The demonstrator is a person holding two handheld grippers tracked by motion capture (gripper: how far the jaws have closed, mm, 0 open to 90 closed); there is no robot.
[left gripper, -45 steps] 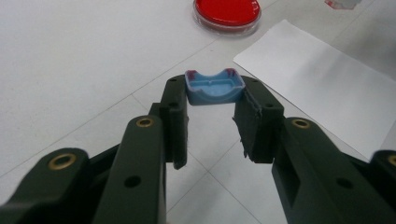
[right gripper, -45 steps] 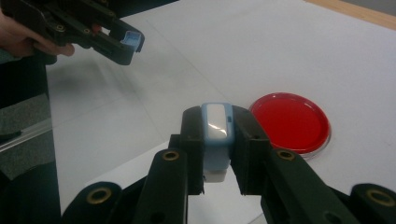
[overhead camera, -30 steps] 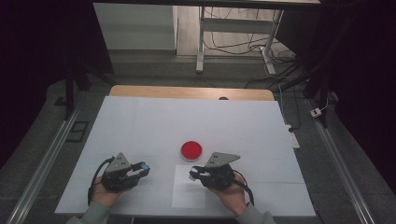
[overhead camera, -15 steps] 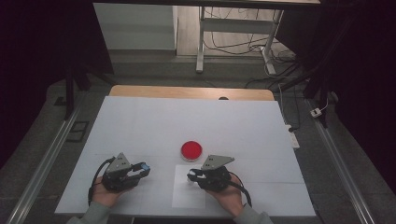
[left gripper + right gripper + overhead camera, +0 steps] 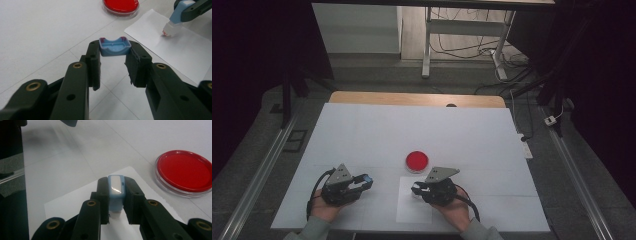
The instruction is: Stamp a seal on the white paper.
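Note:
My left gripper [image 5: 363, 180] rests at the near left of the white table and is shut on a small blue cap [image 5: 114, 46] with red-stained corners. To its right, my right gripper [image 5: 416, 189] is shut on a light blue stamp [image 5: 116, 191]. The stamp's white tip [image 5: 168, 31] points down and touches a white sheet of paper [image 5: 413, 209], with a faint red mark beside the tip. A round red dish [image 5: 417, 160] lies just beyond the paper.
The table's white cover [image 5: 377, 130] stretches far ahead, with a wooden edge [image 5: 412, 99] at the back. Metal rails [image 5: 262, 165] run along both sides. Desk legs and cables [image 5: 472, 47] stand on the floor beyond.
My right gripper has shifted slightly left and toward me, bringing the stamp down onto the paper. The left gripper has stayed put with the cap.

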